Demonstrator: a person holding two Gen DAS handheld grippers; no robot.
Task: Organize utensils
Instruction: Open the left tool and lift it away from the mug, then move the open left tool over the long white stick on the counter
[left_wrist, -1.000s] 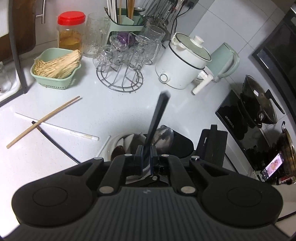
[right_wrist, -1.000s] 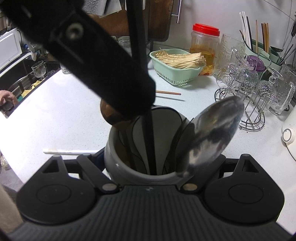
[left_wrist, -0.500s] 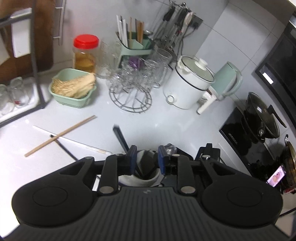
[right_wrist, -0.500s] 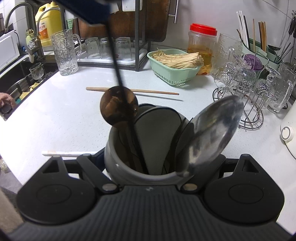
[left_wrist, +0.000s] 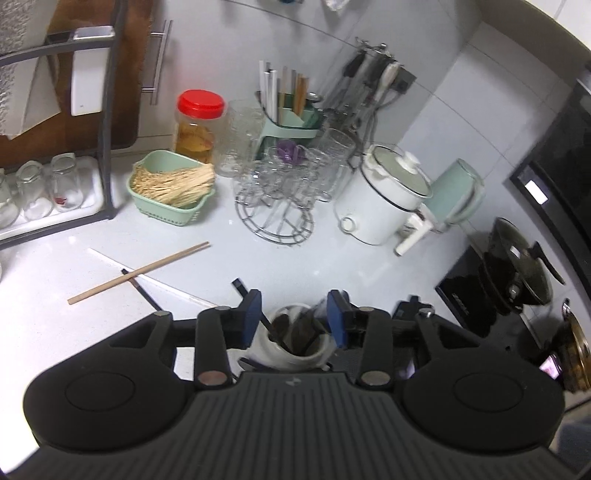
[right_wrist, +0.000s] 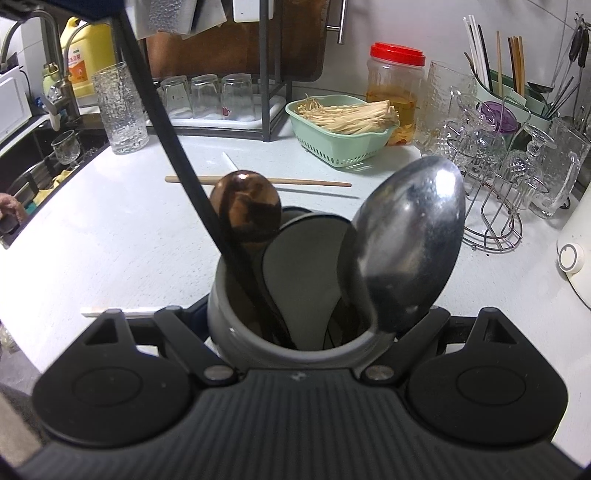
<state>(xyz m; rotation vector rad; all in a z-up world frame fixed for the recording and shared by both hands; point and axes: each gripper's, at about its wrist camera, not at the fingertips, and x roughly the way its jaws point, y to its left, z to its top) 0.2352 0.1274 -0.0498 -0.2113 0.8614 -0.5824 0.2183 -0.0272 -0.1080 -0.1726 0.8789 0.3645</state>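
Note:
A grey utensil holder (right_wrist: 229, 317) stands on the white counter, clamped between my right gripper's fingers. It holds a steel spoon (right_wrist: 410, 236), a brown wooden spoon (right_wrist: 245, 210), black spatulas and a long black handle (right_wrist: 170, 144) leaning left. My left gripper (left_wrist: 294, 319) is open and empty, high above the same holder (left_wrist: 291, 356). A wooden chopstick (left_wrist: 138, 272), a white chopstick (left_wrist: 107, 259) and a black chopstick (left_wrist: 146, 295) lie on the counter to the left.
A green basket of noodles (left_wrist: 171, 192), a red-lidded jar (left_wrist: 197, 125), a wire rack of glasses (left_wrist: 284, 184), a green chopstick caddy (left_wrist: 291, 122), a white cooker (left_wrist: 384, 199) and kettle line the back. A dish rack (right_wrist: 221, 96) and sink (right_wrist: 33, 166) stand left.
My left gripper opened, let go of the black-handled utensil into the holder, and rose up and away. The right gripper has not moved.

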